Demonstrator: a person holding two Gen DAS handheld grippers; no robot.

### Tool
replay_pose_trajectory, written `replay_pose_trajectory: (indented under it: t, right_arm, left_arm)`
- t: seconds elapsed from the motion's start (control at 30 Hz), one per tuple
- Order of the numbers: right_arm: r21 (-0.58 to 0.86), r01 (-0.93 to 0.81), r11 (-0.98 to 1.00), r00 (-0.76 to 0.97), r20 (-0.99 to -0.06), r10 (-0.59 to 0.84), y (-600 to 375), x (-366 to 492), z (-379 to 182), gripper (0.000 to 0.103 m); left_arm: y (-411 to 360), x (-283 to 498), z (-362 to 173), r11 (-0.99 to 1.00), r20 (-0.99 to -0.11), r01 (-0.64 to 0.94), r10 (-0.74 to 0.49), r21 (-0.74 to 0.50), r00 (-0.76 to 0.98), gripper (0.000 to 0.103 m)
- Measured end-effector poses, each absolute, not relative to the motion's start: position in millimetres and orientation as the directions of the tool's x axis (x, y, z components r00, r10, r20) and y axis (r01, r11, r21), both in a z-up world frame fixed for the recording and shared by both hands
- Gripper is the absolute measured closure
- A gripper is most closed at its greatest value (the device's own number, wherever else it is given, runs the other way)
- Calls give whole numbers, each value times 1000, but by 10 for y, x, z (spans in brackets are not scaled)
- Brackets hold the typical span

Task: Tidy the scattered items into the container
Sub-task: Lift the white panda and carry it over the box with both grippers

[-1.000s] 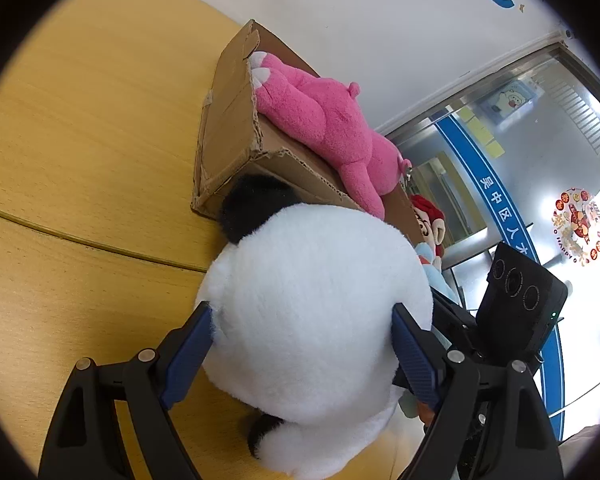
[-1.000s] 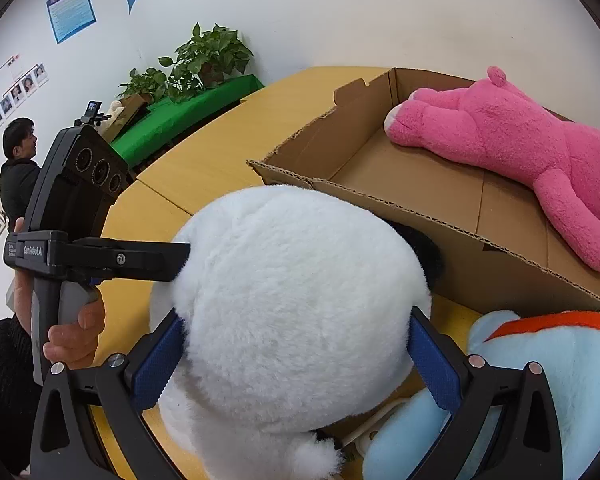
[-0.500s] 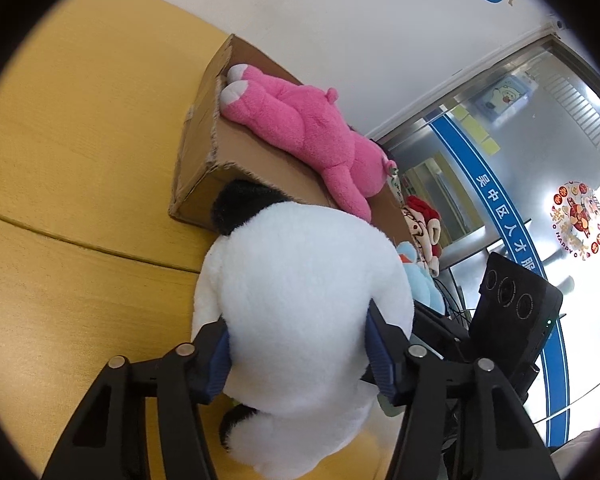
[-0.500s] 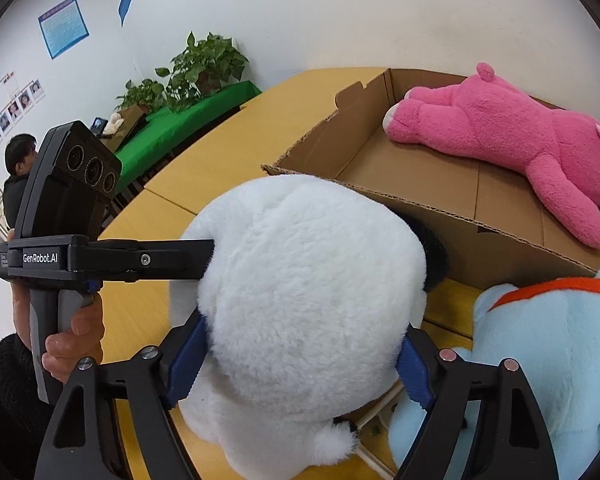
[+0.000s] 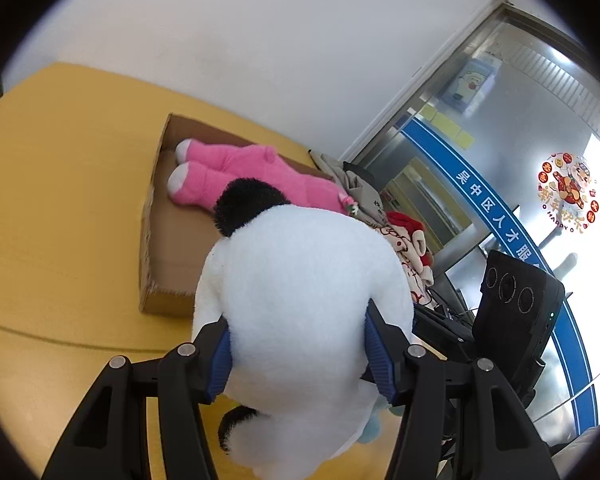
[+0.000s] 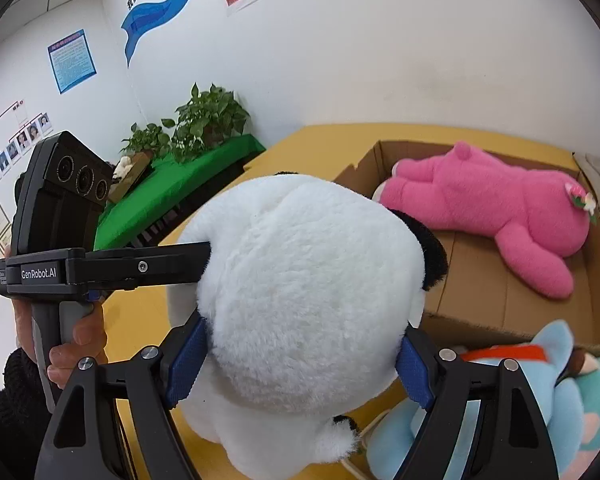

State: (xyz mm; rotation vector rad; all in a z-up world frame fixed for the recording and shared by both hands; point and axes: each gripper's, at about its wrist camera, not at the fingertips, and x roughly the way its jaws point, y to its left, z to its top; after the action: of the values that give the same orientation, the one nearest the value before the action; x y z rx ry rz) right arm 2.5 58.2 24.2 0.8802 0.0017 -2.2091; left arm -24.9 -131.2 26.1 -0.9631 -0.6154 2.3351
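Observation:
A big white plush toy (image 5: 300, 288) with black ears hangs above the yellow table (image 5: 60, 200), held from two sides. My left gripper (image 5: 298, 356) is shut on it, blue pads sunk into the fur. My right gripper (image 6: 300, 366) is shut on the same white plush (image 6: 308, 280). Just beyond it the open cardboard box (image 6: 500, 308) holds a pink plush (image 6: 500, 208) lying flat. In the left wrist view the box (image 5: 156, 240) and the pink plush (image 5: 260, 176) sit past the black ear. The toy's underside is hidden.
A light blue plush (image 6: 520, 400) with an orange collar lies on the table by the box's near wall. A red and cream plush (image 5: 408, 240) lies to the right of the box. A person's hand (image 6: 76, 344) grips the left gripper's handle. Potted plants (image 6: 208, 120) stand on a green-covered bench at the back.
Both pairs of jaws closed in on the white plush and squeezed it. The toy rose off the table, and the box's inside now shows from higher up.

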Motion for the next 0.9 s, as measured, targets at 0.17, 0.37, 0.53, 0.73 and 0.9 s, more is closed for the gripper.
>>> replay_pose_trajectory:
  t: [0.17, 0.37, 0.53, 0.73, 0.9]
  right_arm:
    - [214, 642, -736, -529, -570, -628, 615, -59, 523, 17]
    - [181, 646, -741, -560, -548, -622, 613, -198, 794, 17]
    - [177, 646, -743, -571, -534, -623, 614, -350, 981, 17]
    - [154, 648, -746, -579, -536, -614, 556, -526, 1149, 17]
    - [151, 646, -748, -581, -539, -610, 543, -680, 1173, 17]
  left_arm:
    - [-1262, -396, 506, -753, -474, -334, 630, -567, -615, 47]
    - [-1223, -534, 784, -758, -451, -359, 626, -545, -636, 47]
    - [-1194, -651, 959, -764, -443, -361, 617, -534, -651, 47]
    - [-1214, -812, 1093, -772, -438, -359, 606, -525, -663, 47]
    - [-1227, -944, 1100, -777, -444, -353, 601, -522, -665, 47]
